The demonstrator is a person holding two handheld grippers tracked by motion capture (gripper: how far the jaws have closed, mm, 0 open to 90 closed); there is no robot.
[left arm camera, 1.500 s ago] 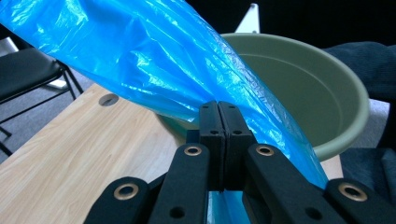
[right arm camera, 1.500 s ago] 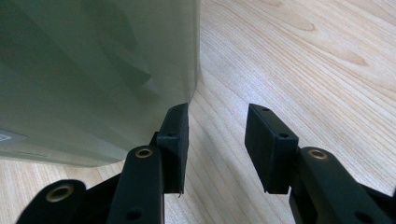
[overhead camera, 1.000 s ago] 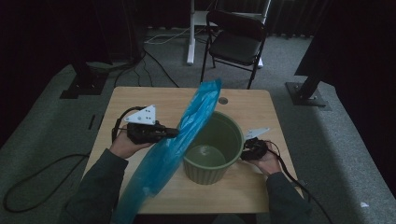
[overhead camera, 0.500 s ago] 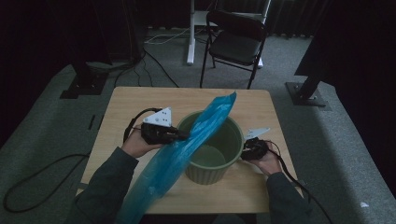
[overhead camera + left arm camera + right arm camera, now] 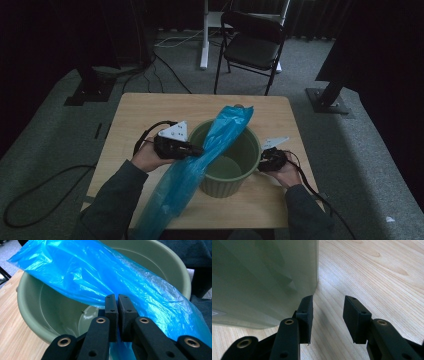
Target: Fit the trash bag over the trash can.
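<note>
- The left gripper is clenched on a fold of the blue plastic bag, its jaws pressed together with the film pinched between them, as the left gripper view shows closely.
- The blue plastic bag lies as a long, unopened strip slanting across the green bin: its upper end reaches over the far rim, its lower end trails off the near edge of the wooden table past the person's left sleeve.
- The green bin stands upright near the middle of the table, and its inside looks bare as far as the dim light lets me judge.
- The right gripper is released, jaws apart and holding nothing, resting low on the table just beside the bin's outer wall.
- My reading is that the bin is being lined: the bag has been brought over the mouth, but opening it, pushing it in and folding its edge over the rim are all left to do.
</note>
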